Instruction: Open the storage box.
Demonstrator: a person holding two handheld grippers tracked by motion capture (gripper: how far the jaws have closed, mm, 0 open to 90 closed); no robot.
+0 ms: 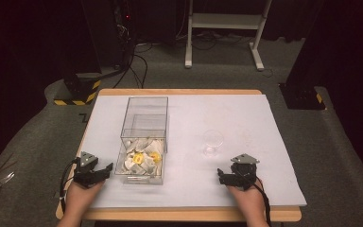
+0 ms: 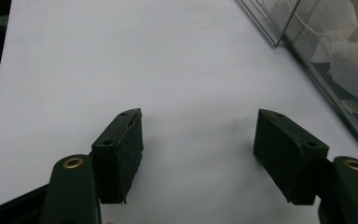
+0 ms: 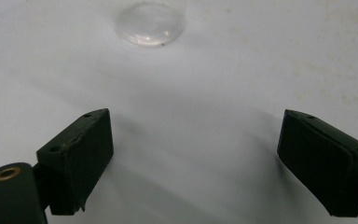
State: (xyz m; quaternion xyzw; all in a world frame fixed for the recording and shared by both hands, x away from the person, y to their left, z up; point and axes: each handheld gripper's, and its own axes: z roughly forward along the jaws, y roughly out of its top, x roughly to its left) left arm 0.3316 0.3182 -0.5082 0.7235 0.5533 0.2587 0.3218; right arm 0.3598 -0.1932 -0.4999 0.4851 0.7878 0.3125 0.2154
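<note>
We see a table covered with a flat white sheet (image 1: 246,123). A person sits at the six o'clock edge and holds one tool in each hand.

The left gripper (image 1: 105,171) rests low on the sheet at about seven o'clock. In the left gripper view its two black jaws stand spread apart, with bare white sheet between them. Nothing is pinched there.

Just beside that tool, toward its three o'clock side, stands a tall clear plastic box (image 1: 144,137) with see-through walls. The tool sits close to the box but does not touch it. Inside the box, at the end nearest the person, lie crumpled white paper packets (image 1: 139,158) with some small yellow bits (image 1: 155,157) among them. In the left gripper view one corner of the box (image 2: 307,42) shows at the one o'clock side, with the white packets (image 2: 349,65) behind its wall.

The right gripper (image 1: 220,177) rests on the sheet at about five o'clock. Its jaws are spread wide too, with white sheet between them and nothing held.

A small clear round glass cup (image 1: 213,141) stands on the sheet at twelve o'clock from the right gripper, near it but apart. In the right gripper view the cup (image 3: 150,23) shows up top, ahead of the open jaws.
</note>
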